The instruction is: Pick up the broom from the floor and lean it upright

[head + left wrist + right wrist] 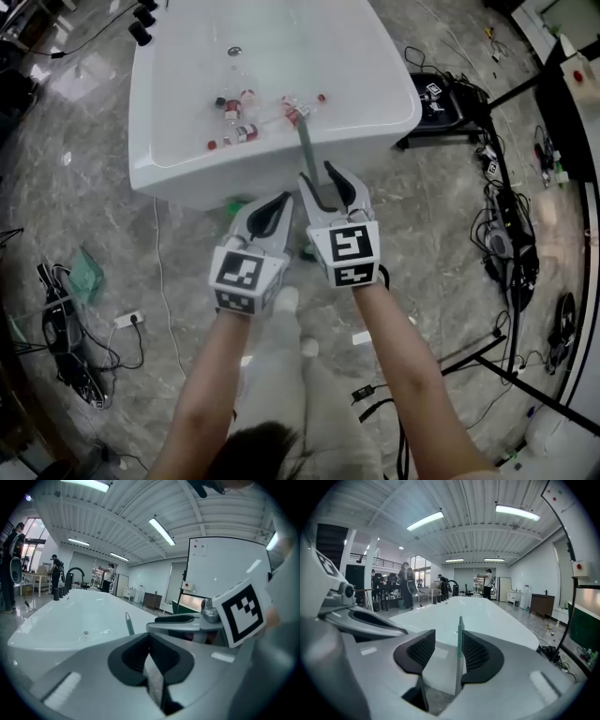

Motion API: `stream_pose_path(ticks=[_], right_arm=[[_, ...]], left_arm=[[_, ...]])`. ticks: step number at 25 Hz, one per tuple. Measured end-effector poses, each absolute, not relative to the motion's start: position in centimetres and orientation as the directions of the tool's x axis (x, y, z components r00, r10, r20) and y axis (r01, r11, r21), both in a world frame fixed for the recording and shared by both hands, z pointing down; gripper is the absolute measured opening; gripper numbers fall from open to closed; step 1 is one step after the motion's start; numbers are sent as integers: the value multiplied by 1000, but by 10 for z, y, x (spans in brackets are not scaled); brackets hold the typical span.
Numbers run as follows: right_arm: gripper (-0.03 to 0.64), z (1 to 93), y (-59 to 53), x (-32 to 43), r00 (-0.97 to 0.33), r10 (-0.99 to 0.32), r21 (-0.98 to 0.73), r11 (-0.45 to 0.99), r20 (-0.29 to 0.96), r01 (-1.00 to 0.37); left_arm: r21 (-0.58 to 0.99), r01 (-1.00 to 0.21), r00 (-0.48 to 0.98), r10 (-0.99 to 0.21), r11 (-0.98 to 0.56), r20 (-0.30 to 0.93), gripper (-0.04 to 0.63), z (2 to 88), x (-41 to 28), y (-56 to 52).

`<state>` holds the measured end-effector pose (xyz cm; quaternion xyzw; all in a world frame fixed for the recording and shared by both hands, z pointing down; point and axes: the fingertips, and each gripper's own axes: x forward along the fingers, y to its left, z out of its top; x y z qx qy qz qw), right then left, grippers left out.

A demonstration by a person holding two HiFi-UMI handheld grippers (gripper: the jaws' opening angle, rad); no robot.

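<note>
The broom's grey-green handle [307,155] stands upright and leans on the front edge of the white table [178,164]. Its green head [236,204] is on the floor by the table's foot. My right gripper [325,183] is open around the handle, which passes between the jaws. In the right gripper view the handle [460,639] lies close beside the right pad, with a wide gap to the left pad. My left gripper [277,202] is just left of the handle, shut and holding nothing. The left gripper view shows the handle's tip [129,623] above its jaws.
Several small bottles [236,122] lie on the table. A black case [441,98], stands and cables [506,244] crowd the floor at right. More cables and a plug strip [127,320] lie at left. People stand far behind the table.
</note>
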<state>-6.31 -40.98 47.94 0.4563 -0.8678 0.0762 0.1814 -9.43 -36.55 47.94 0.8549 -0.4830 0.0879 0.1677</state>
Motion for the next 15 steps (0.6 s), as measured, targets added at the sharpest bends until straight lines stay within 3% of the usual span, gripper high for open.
stream_pose_path(ticks=[2,5,9,15], right_arm=[[174,460,-392,-60,-528,-768,31,576,362,-817],[67,432,-358,-49,-523,-788,45,565,325,-824],[3,405,-310,-34,-526,-793,47,564,308,-824],[3,364,-257,-23,-531,-807,19,554,258,-832]], left_arm=[[198,-854,521,-797,-481,306,-2,470,-89,-351],[198,-851,525,-801,-486,288,-2,451,-82,-326],[201,-853,522,-808,-483,275,-2,429,-73,-289],[200,-849,527,-814,-490,243,-2,391,-64,-245]])
